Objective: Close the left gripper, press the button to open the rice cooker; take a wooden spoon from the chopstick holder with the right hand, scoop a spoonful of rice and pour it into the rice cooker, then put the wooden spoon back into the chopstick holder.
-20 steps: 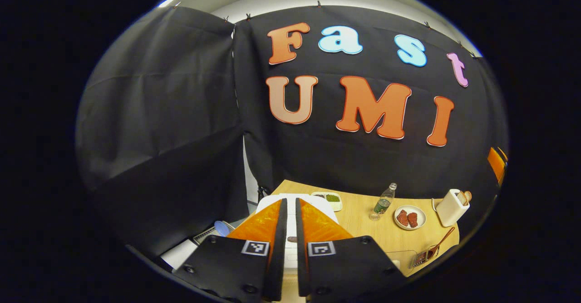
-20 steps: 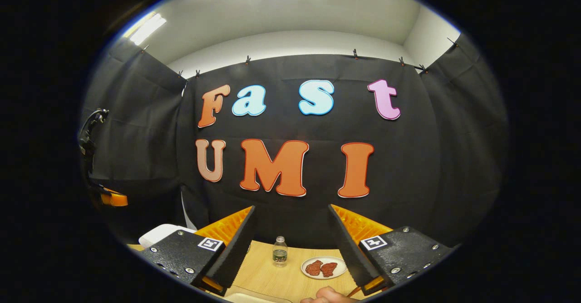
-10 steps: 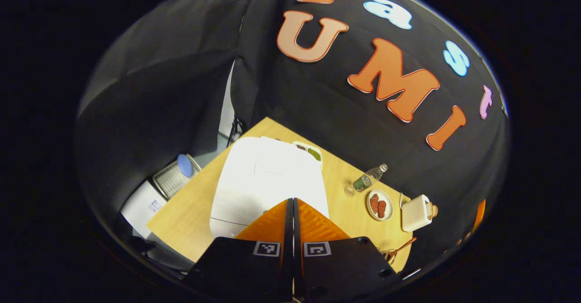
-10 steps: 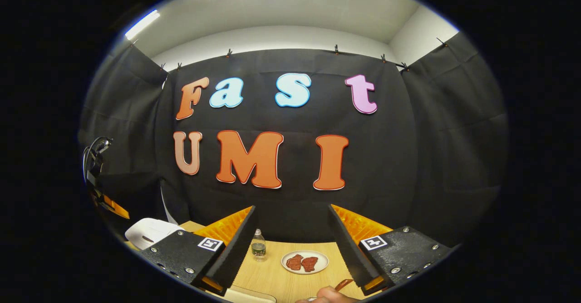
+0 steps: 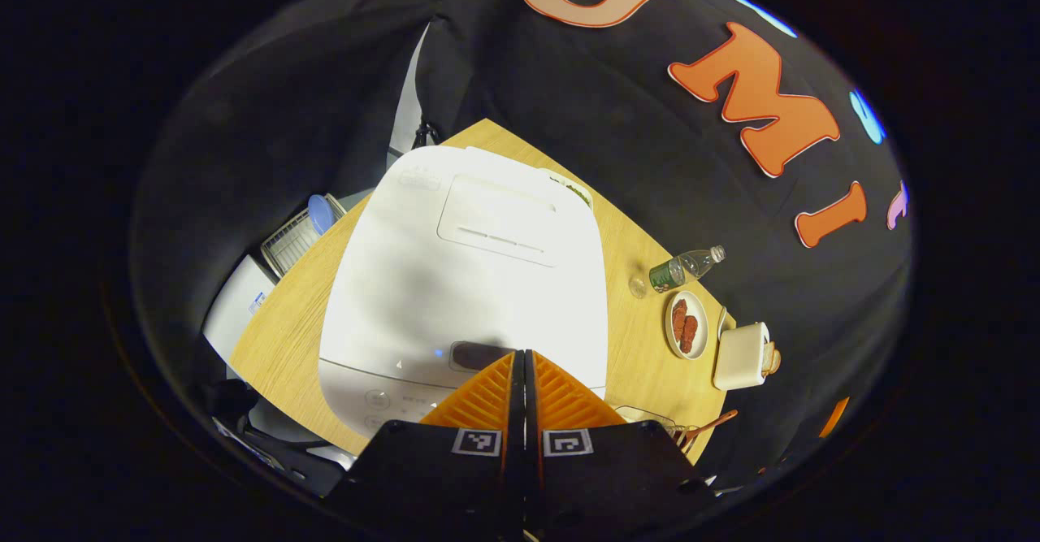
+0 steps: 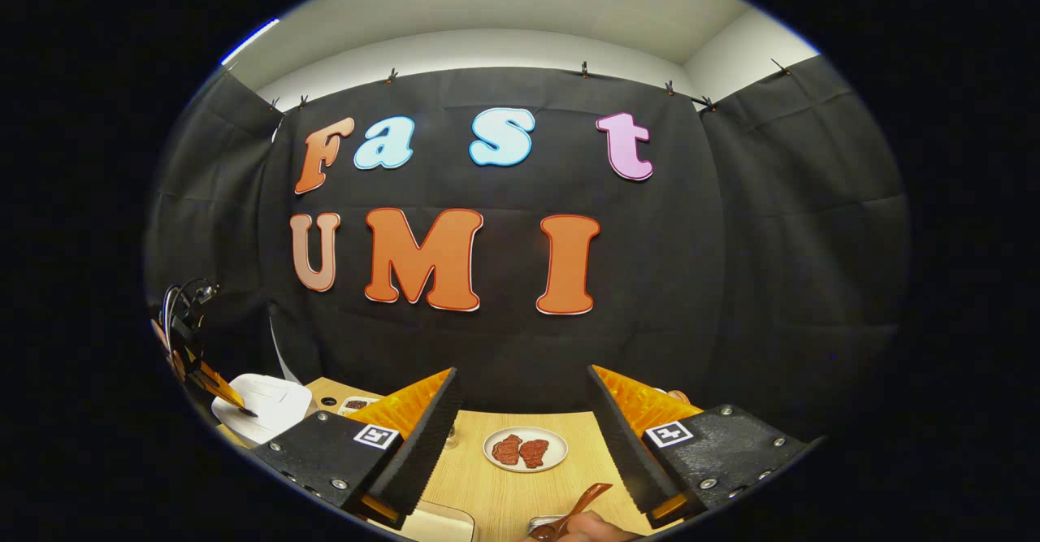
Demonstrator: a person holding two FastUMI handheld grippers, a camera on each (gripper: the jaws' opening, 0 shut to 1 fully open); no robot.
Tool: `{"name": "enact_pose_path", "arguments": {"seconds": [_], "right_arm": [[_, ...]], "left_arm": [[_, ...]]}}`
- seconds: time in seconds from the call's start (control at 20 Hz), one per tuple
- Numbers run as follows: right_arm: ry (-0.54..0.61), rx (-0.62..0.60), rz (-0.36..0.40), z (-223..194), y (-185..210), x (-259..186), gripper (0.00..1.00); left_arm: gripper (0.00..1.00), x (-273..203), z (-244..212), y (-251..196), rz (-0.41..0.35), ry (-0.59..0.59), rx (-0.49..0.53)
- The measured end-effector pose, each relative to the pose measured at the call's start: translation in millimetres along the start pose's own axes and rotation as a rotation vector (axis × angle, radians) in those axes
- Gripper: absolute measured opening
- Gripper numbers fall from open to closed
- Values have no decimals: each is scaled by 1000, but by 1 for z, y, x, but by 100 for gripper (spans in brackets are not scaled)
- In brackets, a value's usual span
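Note:
The white rice cooker (image 5: 463,282) stands lid down on the wooden table (image 5: 292,347). My left gripper (image 5: 520,353) is shut with nothing between its fingers. Its tips point down at the near edge of the cooker's dark button (image 5: 479,355); I cannot tell whether they touch it. The white chopstick holder (image 5: 741,355) stands at the right with a wooden spoon end (image 5: 772,357) poking out. My right gripper (image 6: 522,373) hangs open above the table's near side. In the right gripper view the rice cooker (image 6: 264,402) is far left with the left gripper (image 6: 215,388) above it.
A plate of red meat (image 5: 686,324) and a plastic bottle (image 5: 682,267) lie between the cooker and the holder. Another brown spoon (image 6: 581,501) rests by a hand (image 6: 589,528) at the near edge. A wire basket (image 5: 292,237) sits beside the table.
My left gripper has gone from slightly open to shut and tipped down over the cooker, its tips now at the button. My right gripper stays open and has tilted slightly downward.

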State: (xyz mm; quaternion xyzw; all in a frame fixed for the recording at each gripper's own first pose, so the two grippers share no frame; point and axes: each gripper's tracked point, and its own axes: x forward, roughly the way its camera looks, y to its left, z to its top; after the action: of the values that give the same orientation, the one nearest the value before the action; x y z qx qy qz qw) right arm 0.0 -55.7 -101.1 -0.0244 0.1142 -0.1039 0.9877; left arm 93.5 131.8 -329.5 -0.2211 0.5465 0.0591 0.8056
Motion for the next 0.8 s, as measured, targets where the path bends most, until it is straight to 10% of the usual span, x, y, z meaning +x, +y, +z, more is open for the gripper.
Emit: {"name": "enact_pose_path", "arguments": {"seconds": [0.8], "right_arm": [[51, 9, 28, -20, -3, 2, 97]], "left_arm": [[6, -12, 17, -1, 94, -198, 119]]}}
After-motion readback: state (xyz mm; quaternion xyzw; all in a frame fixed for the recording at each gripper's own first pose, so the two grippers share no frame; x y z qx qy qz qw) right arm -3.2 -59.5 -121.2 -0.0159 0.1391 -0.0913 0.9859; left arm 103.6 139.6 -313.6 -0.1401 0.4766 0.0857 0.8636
